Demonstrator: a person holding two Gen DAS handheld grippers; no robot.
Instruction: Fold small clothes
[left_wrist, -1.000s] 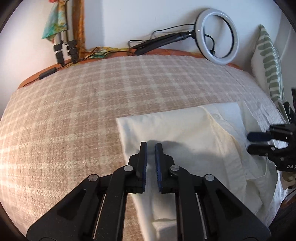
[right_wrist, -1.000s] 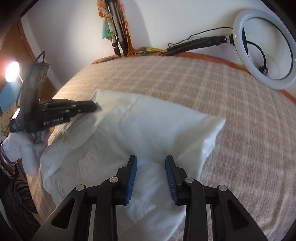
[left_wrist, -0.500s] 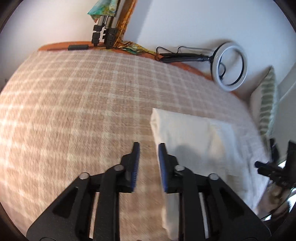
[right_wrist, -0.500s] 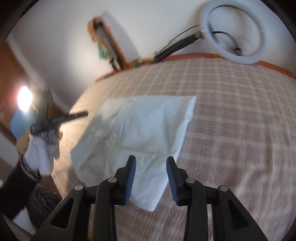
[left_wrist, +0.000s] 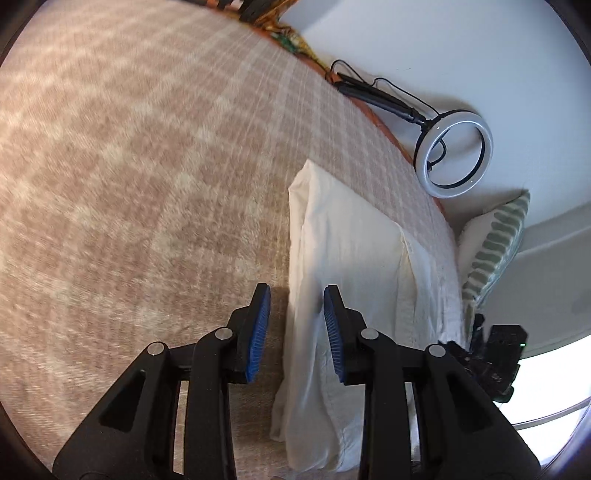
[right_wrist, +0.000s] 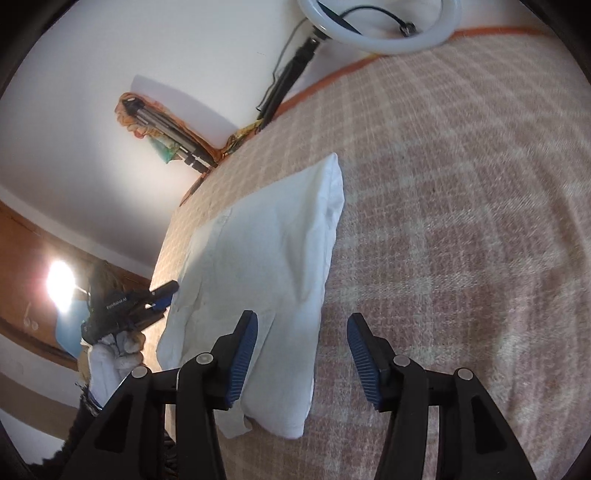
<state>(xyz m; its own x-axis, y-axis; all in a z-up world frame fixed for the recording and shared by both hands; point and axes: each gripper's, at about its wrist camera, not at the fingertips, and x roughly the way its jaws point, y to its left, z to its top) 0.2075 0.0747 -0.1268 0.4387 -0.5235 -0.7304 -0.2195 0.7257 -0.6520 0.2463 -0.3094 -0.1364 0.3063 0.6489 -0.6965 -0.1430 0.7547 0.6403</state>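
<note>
- Where the checked bedspread (left_wrist: 155, 177) is covered near one edge of the bed, a folded white garment (left_wrist: 343, 266) is seen lying flat, a long narrow stack with a crisp fold line along one side.
- A second layer of the garment, with a stitched hem, is visible along its far side in the left wrist view; loose corners stick out at the near end in the right wrist view.
- The left tool (left_wrist: 295, 328) is held low over the garment's long edge; its blue pads have just been drawn apart, one over the bedspread and one over the cloth, with the fold line seen between them but nothing pinched.
- The right tool (right_wrist: 301, 350) has likewise just been opened wider; one pad (right_wrist: 242, 354) is seen over the garment's near end, the other over bare bedspread, and nothing is clamped.
- Each tool is caught at the edge of the other's view: the left one beside the bed, carried in a hand wearing a white glove (right_wrist: 110, 354), the right one as a dark shape at the frame's edge.
- A ring light (left_wrist: 454, 153) on a black stand is laid at the far edge of the bed against the white wall.
- A green-patterned pillow (left_wrist: 495, 247) is propped beyond the garment.
- Folded tripods (right_wrist: 166, 140) with a coloured cloth are leaned in the corner.
</note>
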